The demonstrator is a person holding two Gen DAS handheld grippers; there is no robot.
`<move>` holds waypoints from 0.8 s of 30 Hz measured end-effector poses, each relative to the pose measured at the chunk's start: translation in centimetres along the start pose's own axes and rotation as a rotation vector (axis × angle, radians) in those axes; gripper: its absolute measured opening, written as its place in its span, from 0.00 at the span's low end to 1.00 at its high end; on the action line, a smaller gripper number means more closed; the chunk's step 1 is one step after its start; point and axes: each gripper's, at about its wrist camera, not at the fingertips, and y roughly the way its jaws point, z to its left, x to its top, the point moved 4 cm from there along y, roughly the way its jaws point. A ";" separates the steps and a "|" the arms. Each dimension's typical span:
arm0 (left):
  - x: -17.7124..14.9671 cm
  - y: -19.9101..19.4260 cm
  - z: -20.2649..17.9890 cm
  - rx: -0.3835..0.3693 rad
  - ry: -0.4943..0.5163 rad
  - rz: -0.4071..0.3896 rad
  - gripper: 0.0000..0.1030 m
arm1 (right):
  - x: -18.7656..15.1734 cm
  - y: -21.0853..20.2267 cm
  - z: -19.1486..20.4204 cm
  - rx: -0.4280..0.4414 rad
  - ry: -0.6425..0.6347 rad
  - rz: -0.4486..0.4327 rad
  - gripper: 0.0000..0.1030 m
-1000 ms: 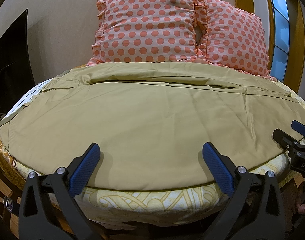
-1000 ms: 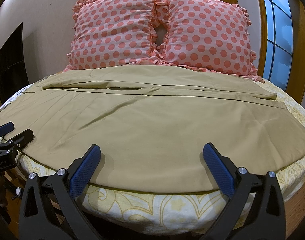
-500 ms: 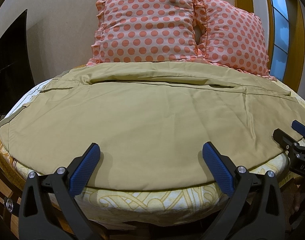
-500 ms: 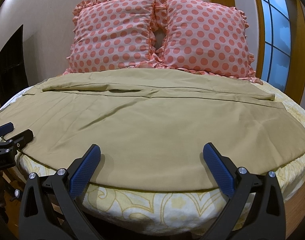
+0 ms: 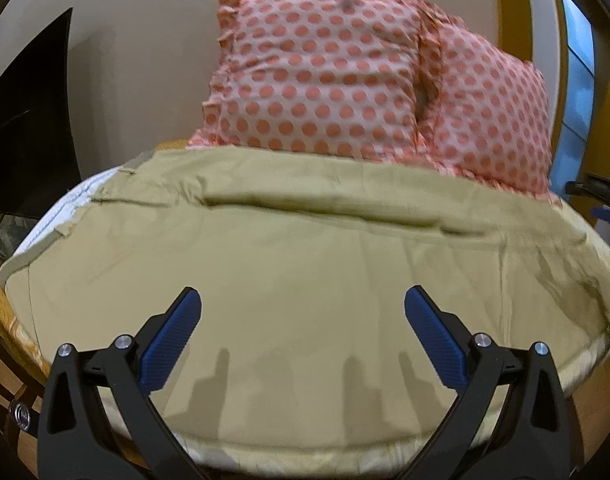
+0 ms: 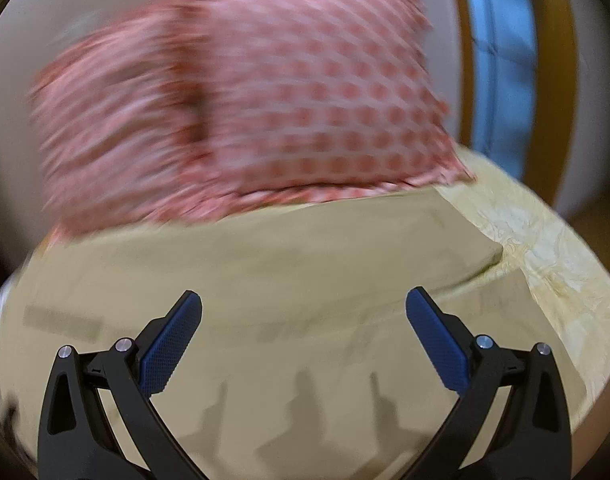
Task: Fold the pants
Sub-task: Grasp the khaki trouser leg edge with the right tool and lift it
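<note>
Two claws, left claw (image 5: 303, 338) and right claw (image 6: 303, 338), spread over one pants (image 5: 305, 264), two pillows (image 5: 325, 76).

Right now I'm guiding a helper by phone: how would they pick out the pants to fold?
Find the bed with two polka-dot pillows at its head. Spread flat across it, below them, lie the pants. They are plain khaki, unlike the dotted pillows and the pale patterned sheet underneath.
</note>
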 end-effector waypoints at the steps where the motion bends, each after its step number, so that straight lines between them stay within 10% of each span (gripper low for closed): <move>1: 0.4 0.1 -0.1 0.002 0.000 -0.006 0.98 | 1.4 2.1 -0.8 -0.023 0.048 0.036 0.99; 5: 1.8 1.0 -0.4 0.011 0.018 -0.014 0.98 | 6.5 11.7 -3.6 -0.176 0.220 0.155 0.74; 12: 3.0 2.8 -0.9 0.021 0.058 -0.015 0.98 | 8.6 18.7 -5.8 -0.447 0.196 0.180 0.74; 17: 3.1 4.0 -0.8 0.015 0.057 0.004 0.98 | 7.6 17.1 -6.3 -0.288 0.150 0.122 0.18; 24: 3.0 2.9 0.2 0.015 0.004 -0.009 0.98 | 5.3 9.2 -11.6 0.094 0.410 -0.042 0.04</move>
